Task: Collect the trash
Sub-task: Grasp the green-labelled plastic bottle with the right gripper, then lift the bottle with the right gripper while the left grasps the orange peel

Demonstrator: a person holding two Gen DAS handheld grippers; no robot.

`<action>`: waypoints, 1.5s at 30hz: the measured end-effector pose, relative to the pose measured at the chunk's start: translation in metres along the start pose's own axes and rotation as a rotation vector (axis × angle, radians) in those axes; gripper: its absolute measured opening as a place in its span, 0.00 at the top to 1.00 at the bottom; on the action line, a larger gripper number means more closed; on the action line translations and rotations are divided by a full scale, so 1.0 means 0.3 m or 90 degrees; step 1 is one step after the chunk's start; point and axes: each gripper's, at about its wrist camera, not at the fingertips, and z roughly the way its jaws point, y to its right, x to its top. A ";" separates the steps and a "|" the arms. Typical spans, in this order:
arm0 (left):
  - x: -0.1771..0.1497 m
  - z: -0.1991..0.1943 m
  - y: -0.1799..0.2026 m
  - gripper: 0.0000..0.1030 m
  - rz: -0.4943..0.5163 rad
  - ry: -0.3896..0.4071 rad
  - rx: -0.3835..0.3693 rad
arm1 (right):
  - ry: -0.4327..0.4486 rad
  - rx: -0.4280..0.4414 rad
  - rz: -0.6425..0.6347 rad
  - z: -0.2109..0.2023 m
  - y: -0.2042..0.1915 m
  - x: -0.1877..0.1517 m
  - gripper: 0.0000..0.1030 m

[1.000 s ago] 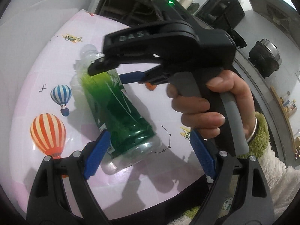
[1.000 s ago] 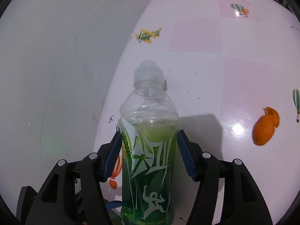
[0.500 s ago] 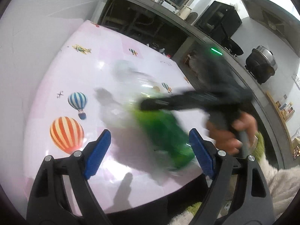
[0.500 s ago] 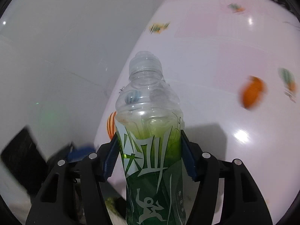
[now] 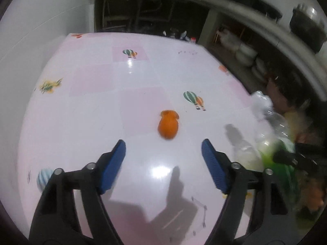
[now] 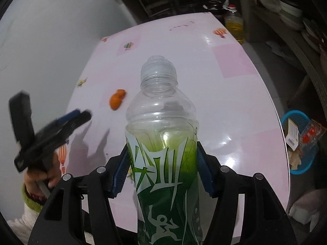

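Left wrist view: left gripper (image 5: 163, 153) hangs above the pink tablecloth (image 5: 102, 106), its blue pads (image 5: 113, 168) standing well apart with nothing between them; the jaws have just been closing somewhat. Orange peel (image 5: 168, 125) lies on the cloth just ahead of the fingertips, apart from both pads. Balloon print (image 5: 194, 100) sits beyond and to the right of the peel. At the right edge, heavily blurred, the plastic bottle (image 5: 265, 143) with its green label shows at the table's edge, a dark gripper part crossing it. Shelving with stacked white dishes (image 5: 245, 51) runs along the background; a dark pot (image 5: 308, 26) stands on the counter top.

Right wrist view: right gripper (image 6: 161, 169) is clamped on the bottle (image 6: 161, 143), both blue pads pressed against the label on either side. Bottle is held clear of the table, cap pointing away from the camera, upper part clear and empty, label green and white. Left gripper (image 6: 75, 115) appears blurred at the left, held by a hand (image 6: 40, 177) in a green-cuffed sleeve. Peel (image 6: 116, 100) lies on the cloth beyond it. Blue basket (image 6: 300, 143) stands on the floor past the table's right edge, holding packaging. Yellow-filled bottle (image 6: 235, 26) stands beyond the far corner.
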 end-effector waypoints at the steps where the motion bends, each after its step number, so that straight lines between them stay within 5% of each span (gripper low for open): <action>1: 0.011 0.032 0.001 0.36 0.015 -0.007 0.010 | 0.001 0.007 0.006 0.001 0.013 -0.003 0.43; 6: 0.038 0.137 0.052 0.53 0.052 -0.053 0.040 | 0.011 0.025 0.013 0.075 -0.004 -0.010 0.43; 15: 0.043 0.205 0.091 0.81 0.065 -0.060 0.080 | 0.020 0.088 0.045 0.059 0.025 -0.043 0.43; 25: 0.064 0.185 0.139 0.92 0.079 -0.043 0.082 | 0.073 0.196 0.134 -0.024 0.145 -0.124 0.43; 30: 0.093 0.097 0.282 0.92 0.115 -0.007 0.037 | 0.158 0.208 0.194 -0.162 0.262 -0.231 0.43; 37: 0.119 0.009 0.633 0.92 0.194 0.026 -0.105 | 0.278 0.115 0.388 -0.358 0.588 -0.510 0.43; 45: 0.097 0.091 0.999 0.92 0.271 -0.048 -0.235 | 0.281 0.057 0.700 -0.153 1.032 -0.763 0.43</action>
